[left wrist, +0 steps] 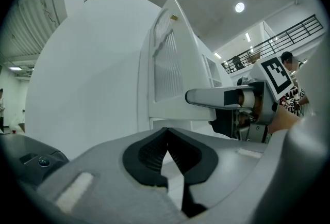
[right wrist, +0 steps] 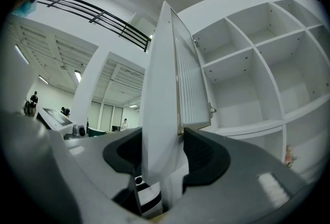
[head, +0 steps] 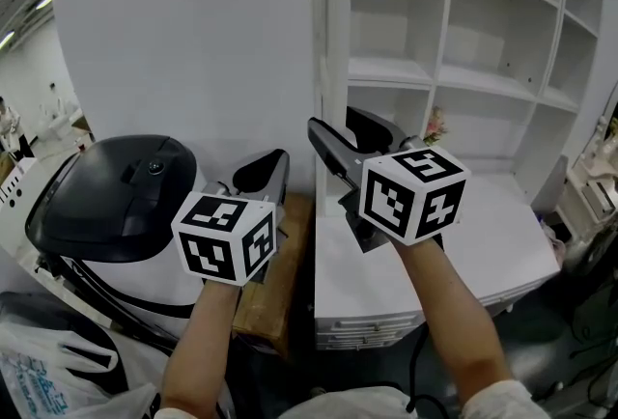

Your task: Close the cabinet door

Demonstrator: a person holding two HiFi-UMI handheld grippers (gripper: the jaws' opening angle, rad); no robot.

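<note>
The fingers (left wrist: 147, 153) of the left gripper (left wrist: 166, 134) were together at their tips with nothing between them. In the head view this gripper sat at lower centre-left, held level, its marker cube (head: 224, 238) just right of a round white appliance with a black lid (head: 116, 185). A clear plastic bag (head: 48, 374) lay in the lower left corner, and a brown box (head: 280, 282) showed under the left gripper. A broad white wall (head: 183, 41) filled the upper left of that frame.

Just right of it, the cabinet door (right wrist: 160, 89) stood open, edge-on to the person and swung well out from the cabinet, with its ribbed panel (right wrist: 193, 89) on the face turned toward the shelves. The right gripper (right wrist: 162, 138) straddled the door's lower free edge, one finger on each face. Its fingers (right wrist: 206, 156) stood fairly wide, and as far as the right gripper view allowed, both pads appeared to press on the door. From the left gripper view, one grey finger of the right gripper lay along the door's near face.

Further right, the white shelves (head: 463, 21) stood bare apart from a small flowery object (head: 435, 125) in a lower compartment. Below them the white worktop (head: 502, 234) stretched to the right, with shallow drawers (head: 367, 330) under its front edge.
</note>
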